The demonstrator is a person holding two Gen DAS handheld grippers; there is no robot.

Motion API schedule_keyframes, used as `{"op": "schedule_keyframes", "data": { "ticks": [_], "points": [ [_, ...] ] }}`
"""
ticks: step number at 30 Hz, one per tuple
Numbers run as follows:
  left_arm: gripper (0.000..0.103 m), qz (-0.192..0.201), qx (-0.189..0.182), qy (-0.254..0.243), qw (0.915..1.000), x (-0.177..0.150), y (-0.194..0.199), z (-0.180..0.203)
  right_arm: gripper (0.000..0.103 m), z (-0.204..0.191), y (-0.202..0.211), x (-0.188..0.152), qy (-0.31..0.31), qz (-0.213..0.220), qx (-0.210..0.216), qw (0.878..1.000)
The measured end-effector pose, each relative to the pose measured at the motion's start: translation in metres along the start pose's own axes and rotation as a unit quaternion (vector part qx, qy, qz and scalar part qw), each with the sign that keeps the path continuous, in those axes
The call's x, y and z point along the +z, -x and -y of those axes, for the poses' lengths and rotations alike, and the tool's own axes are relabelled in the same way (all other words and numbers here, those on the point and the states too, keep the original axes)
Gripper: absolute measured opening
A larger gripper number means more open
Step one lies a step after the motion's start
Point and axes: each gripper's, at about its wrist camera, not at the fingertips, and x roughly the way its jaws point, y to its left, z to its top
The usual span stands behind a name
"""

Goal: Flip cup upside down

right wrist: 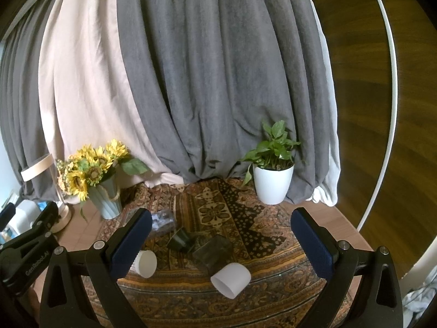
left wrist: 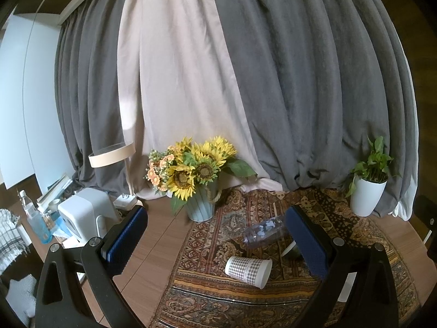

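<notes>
The plain white paper cup (right wrist: 231, 279) is lying on its side, mouth toward the wide-open, empty right hand-held gripper (right wrist: 221, 242), nearer than the equally open, empty left hand-held gripper (left wrist: 215, 239).

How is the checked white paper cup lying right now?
Tipped on its side: the checked white paper cup lies lengthwise on the patterned rug, neither gripper touching it.

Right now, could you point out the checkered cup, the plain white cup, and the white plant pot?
checkered cup (left wrist: 247, 269), left wrist view, on its checkered side wall.
plain white cup (right wrist: 232, 278), right wrist view, on its side wall near the mouth.
white plant pot (right wrist: 271, 183), right wrist view, on its ribbed front wall.
</notes>
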Motion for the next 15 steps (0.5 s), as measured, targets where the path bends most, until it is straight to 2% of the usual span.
{"op": "schedule_keyframes", "data": {
  "ticks": [1,8,12,14,15],
  "points": [
    [0.103,0.001,-0.008,-0.003,1.0,0.0001,-0.0004,0.0002,0.102,-0.0002,-0.0003,0.0001,-0.046,0.017,-0.113,0.992],
    [0.103,0.003,-0.025,-0.009,0.9996,0.0009,-0.0025,0.0016,0.102,0.0007,-0.0001,-0.0016,-0.051,0.02,-0.125,0.991],
    [0.103,0.004,-0.035,-0.015,0.9993,0.0003,-0.0021,0.0015,0.102,0.001,-0.0008,-0.0014,-0.069,0.026,-0.17,0.983],
    [0.103,0.004,-0.043,-0.019,0.9989,0.0005,-0.0026,0.0015,0.102,0.0012,-0.0017,-0.001,-0.07,0.025,-0.172,0.982],
    [0.103,0.004,-0.044,-0.019,0.9989,0.0014,-0.0034,0.0019,0.102,0.0018,-0.0024,-0.001,-0.109,0.034,-0.262,0.958]
  ]
}}
